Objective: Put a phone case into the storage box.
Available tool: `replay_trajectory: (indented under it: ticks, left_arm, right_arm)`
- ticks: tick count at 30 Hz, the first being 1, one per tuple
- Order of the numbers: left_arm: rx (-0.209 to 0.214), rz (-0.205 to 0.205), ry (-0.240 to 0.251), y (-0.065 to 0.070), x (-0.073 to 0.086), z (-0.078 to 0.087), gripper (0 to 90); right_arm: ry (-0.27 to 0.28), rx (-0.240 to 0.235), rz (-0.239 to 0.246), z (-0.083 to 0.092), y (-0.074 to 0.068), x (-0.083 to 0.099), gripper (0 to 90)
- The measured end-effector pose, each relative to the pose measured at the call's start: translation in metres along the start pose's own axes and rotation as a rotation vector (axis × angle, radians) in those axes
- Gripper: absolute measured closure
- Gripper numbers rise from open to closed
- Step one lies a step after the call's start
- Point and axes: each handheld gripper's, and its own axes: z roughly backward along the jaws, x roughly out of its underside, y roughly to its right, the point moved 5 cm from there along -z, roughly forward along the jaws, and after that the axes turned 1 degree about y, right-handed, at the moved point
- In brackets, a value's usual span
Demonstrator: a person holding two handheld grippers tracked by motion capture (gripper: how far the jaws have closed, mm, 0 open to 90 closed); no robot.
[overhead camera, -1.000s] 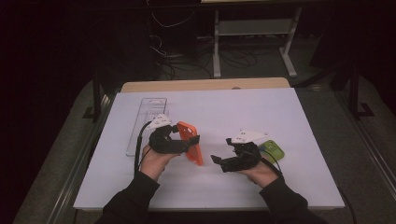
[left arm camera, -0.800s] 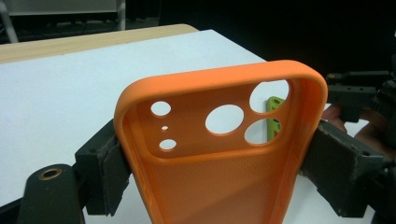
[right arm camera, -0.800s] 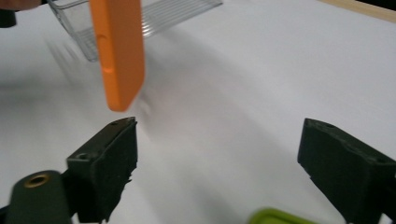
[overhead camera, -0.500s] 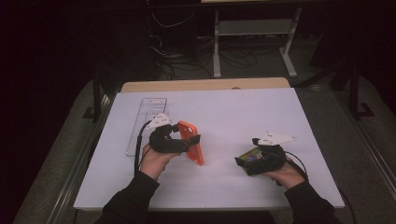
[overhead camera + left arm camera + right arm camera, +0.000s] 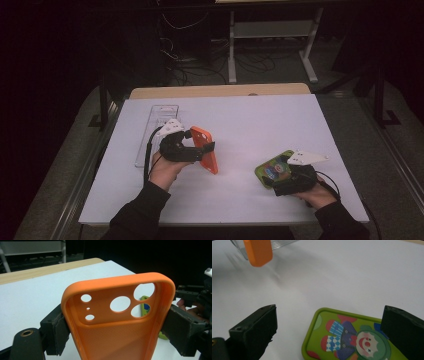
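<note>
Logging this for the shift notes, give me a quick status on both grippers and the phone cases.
Left gripper clamped on orange phone case, held off the table. Right gripper open, jaws just opened, straddling green clown case flat on table. Nothing between them.

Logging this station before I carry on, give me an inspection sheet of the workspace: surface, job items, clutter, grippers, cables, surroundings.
Surface: white board on a wooden table.
Job's things: orange case held upright off the board; green case lying flat, clown print up.
Clutter: clear tray at the board's left.
Grippers: left hand-held gripper shut on the orange case's sides; right hand-held gripper open, jaws either side of the green case, pads clear of it; its jaws have just been opening.
Cables: one trails from each gripper; more lie on the floor behind.
Surroundings: dark room, white frame legs beyond the table.
</note>
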Motion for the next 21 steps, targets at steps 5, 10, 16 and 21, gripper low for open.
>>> replay_trajectory:
  ticks: [5,10,16,21]
  left_arm:
    - [0.005,-0.025,0.001,0.0,-0.007,-0.003,16.2]
    - [-0.005,-0.05,0.009,-0.006,-0.022,-0.003,16.2]
    - [-0.04,-0.06,0.029,-0.024,-0.043,0.0,16.2]
    - [-0.07,-0.067,0.024,-0.037,-0.055,0.004,16.2]
  right_arm:
    - [-0.003,0.001,0.005,-0.001,0.0,0.0,0.0]
    - [-0.013,0.005,0.016,-0.002,-0.002,0.0,0.0]
    - [-0.011,0.008,0.012,-0.002,-0.001,0.0,0.0]
    - [-0.007,0.011,0.013,-0.001,-0.002,-0.001,0.0]
